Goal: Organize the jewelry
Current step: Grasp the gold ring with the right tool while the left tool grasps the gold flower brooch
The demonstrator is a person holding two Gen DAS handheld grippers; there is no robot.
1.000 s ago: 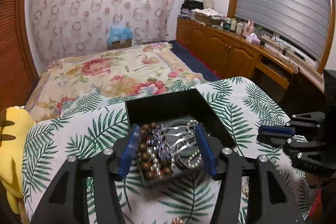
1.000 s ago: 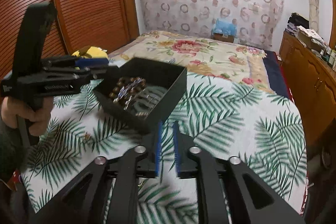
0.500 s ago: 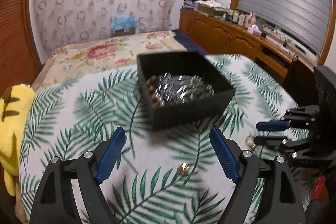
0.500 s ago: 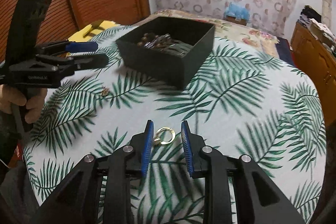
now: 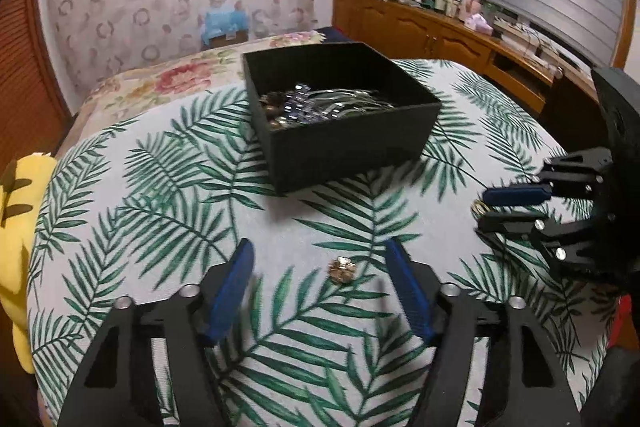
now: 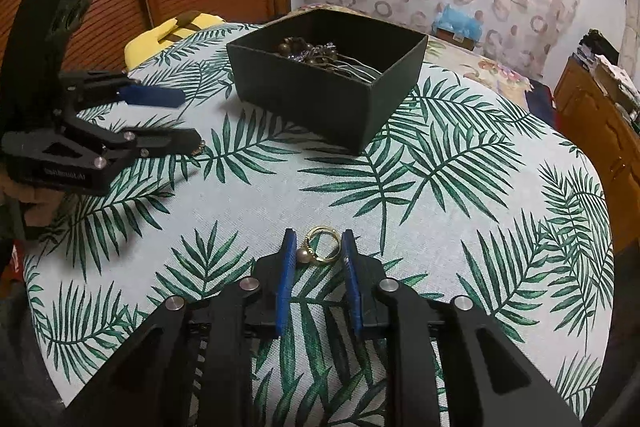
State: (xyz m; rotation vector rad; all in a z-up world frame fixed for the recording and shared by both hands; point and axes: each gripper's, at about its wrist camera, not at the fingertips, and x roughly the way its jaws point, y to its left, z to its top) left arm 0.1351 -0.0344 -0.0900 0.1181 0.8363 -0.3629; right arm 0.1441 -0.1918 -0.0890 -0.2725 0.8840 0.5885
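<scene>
Near the worktop's front edge, the gold ring (image 6: 322, 245) sits between the right gripper (image 6: 318, 247) fingers, which are closing on it. Tiny, light, hard, slippery, so pinch across the band. Left gripper (image 5: 320, 269) fingers are closing around the small earring (image 5: 342, 269), not touching.

Between the right gripper's (image 6: 318, 255) ribbed blue pads lies a shiny gold metal ring (image 6: 322, 247) with a glossy pearl. Beyond it, a matt black box (image 6: 320, 95) sits on woven leaf-print cloth (image 6: 460, 207); the gripper frame looks like matt black plastic.
</scene>
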